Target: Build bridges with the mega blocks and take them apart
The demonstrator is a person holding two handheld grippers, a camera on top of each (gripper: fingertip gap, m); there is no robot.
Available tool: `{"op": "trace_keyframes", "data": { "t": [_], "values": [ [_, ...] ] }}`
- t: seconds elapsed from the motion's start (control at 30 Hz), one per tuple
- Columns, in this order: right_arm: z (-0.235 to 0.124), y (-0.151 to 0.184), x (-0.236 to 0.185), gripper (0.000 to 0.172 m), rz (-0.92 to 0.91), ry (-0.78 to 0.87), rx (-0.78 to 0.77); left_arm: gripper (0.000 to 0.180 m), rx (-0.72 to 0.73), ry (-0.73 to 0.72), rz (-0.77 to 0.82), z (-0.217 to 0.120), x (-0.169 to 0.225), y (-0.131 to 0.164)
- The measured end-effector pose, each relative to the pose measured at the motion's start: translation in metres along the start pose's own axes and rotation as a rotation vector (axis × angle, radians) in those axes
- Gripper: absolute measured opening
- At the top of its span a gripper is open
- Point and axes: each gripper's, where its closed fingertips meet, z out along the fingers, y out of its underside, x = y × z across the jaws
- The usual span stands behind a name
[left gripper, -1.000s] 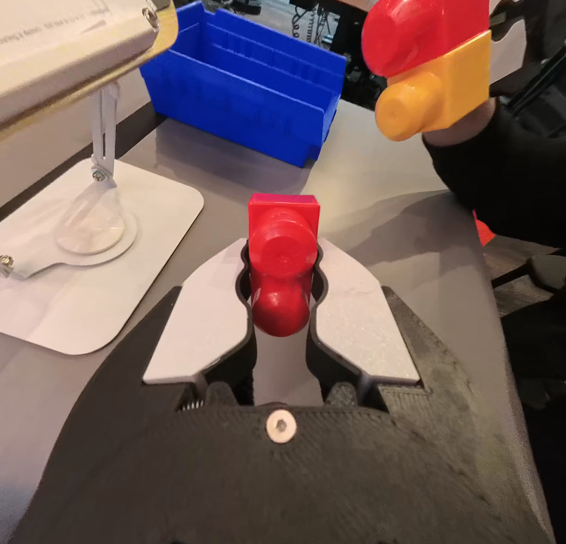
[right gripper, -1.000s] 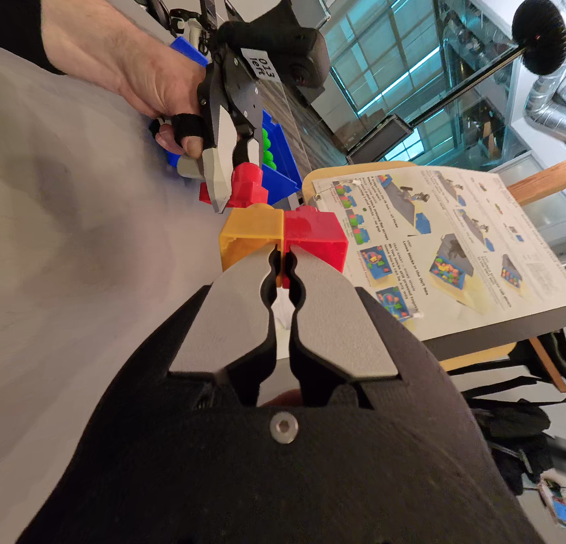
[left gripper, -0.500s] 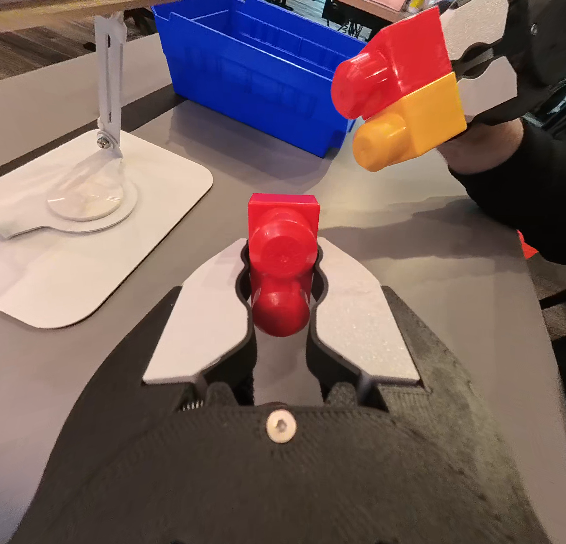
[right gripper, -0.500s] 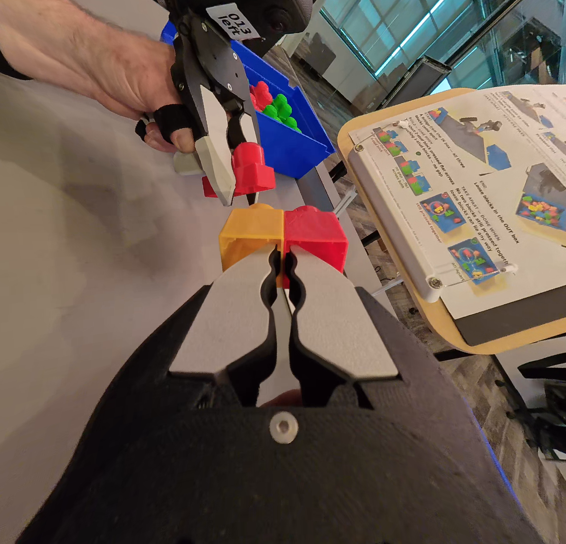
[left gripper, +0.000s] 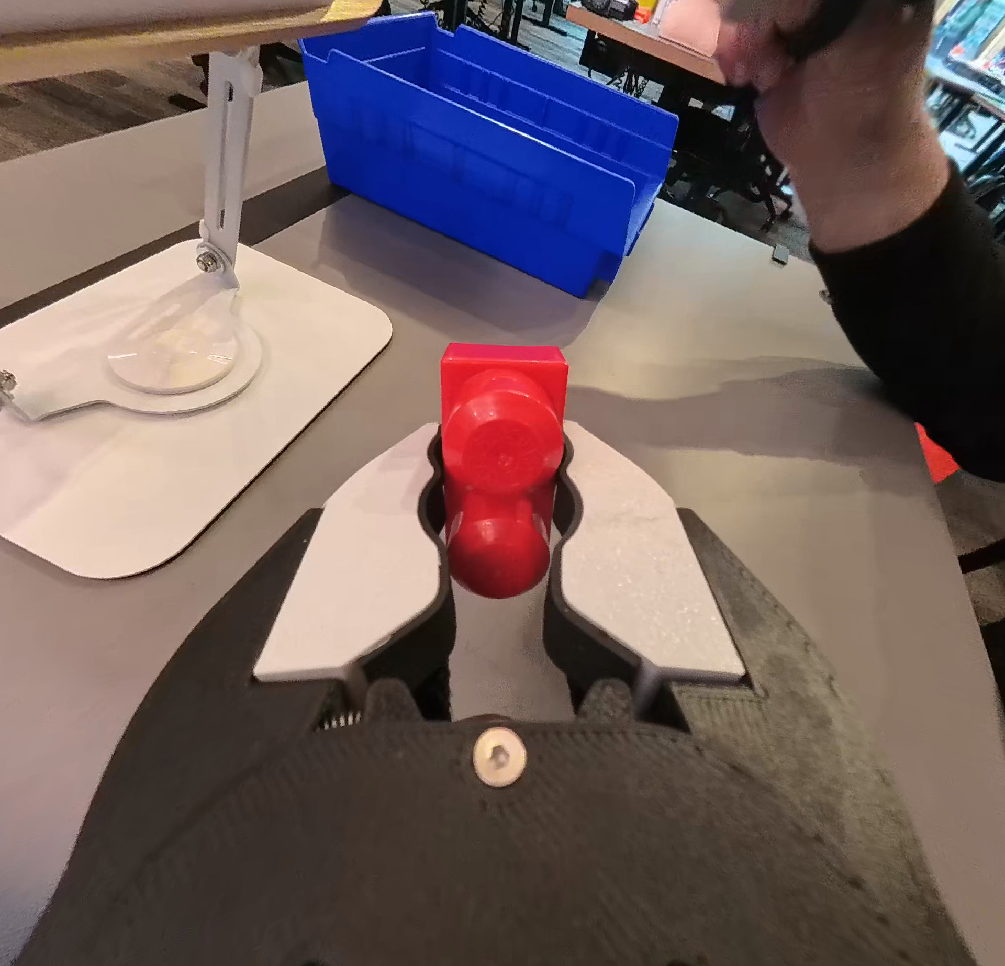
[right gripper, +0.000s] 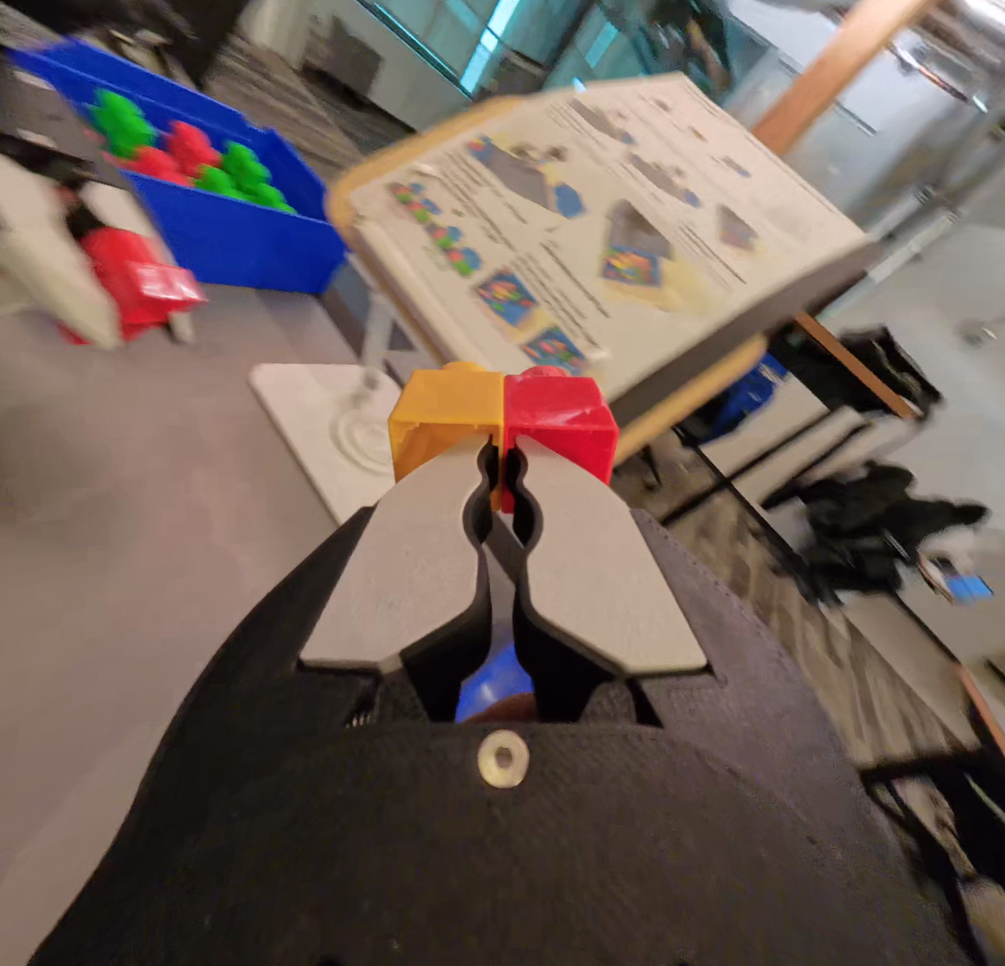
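A: Left gripper (left gripper: 499,450)? What is gripped?

B: A red two-stud block (left gripper: 501,450) is clamped between its pads, studs turned toward the camera, far end sticking out past the fingertips. It is held above the grey table (left gripper: 707,342).

A: Right gripper (right gripper: 503,453)?

B: Nearly closed. The adjoining inner walls of a yellow block (right gripper: 443,412) and a red block (right gripper: 560,415) are pinched; the two sit side by side, hollow undersides toward the camera, studs away. The pair is held off the table.

A: Other blocks?

B: Green and red blocks (right gripper: 185,151) are seen in a blue bin (right gripper: 234,238) in the right wrist view, blurred. An empty-looking blue bin (left gripper: 478,151) is seen past the left gripper; whether it is the same bin cannot be told.

A: Surroundings?

B: An instruction board (right gripper: 571,206) is carried on a white stand (left gripper: 179,374) at the left. A hand (left gripper: 848,140) in a black sleeve is seen upper right of the left view, motion-blurred; its gripper is mostly out of frame there.
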Motion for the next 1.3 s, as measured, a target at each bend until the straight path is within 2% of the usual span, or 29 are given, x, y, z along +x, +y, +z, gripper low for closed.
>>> {"op": "trace_keyframes", "data": {
  "t": [0.13, 0.3, 0.57, 0.8, 1.03, 1.07, 1.13, 1.17, 1.23, 1.3],
  "values": [
    [-0.006, 0.045, 0.075, 0.003, 0.12, 0.167, -0.14, 0.036, 0.001, 0.0, -0.006, 0.0, -0.001, 0.001],
    [-0.004, 0.109, 0.118, 0.003, 0.257, 0.251, -0.279, 0.036, 0.0, 0.003, -0.009, 0.001, -0.001, 0.001],
    [0.021, 0.181, 0.107, 0.003, 0.405, 0.17, -0.463, 0.036, -0.012, 0.012, -0.012, 0.006, -0.001, 0.004],
    [0.032, 0.22, 0.092, 0.003, 0.467, 0.111, -0.595, 0.036, -0.007, 0.021, -0.027, 0.005, -0.002, 0.004],
    [0.042, 0.265, 0.069, 0.003, 0.48, 0.019, -0.79, 0.036, -0.008, 0.021, -0.022, 0.005, -0.001, 0.004],
    [0.042, 0.272, 0.065, 0.007, 0.486, -0.002, -0.828, 0.036, -0.007, 0.021, -0.022, 0.004, -0.001, 0.003],
    [0.04, 0.282, 0.059, 0.046, 0.521, -0.022, -0.907, 0.036, -0.006, 0.021, -0.022, 0.004, -0.001, 0.003],
    [0.039, 0.283, 0.057, 0.052, 0.548, -0.031, -0.918, 0.036, -0.006, 0.02, -0.021, 0.003, 0.0, 0.003],
    [0.033, 0.279, 0.059, 0.051, 0.546, -0.019, -0.92, 0.036, -0.004, 0.02, -0.019, 0.002, 0.0, 0.002],
    [0.026, 0.269, 0.069, 0.058, 0.522, 0.026, -0.9, 0.036, -0.002, 0.021, -0.018, 0.002, 0.0, 0.001]
  ]
}}
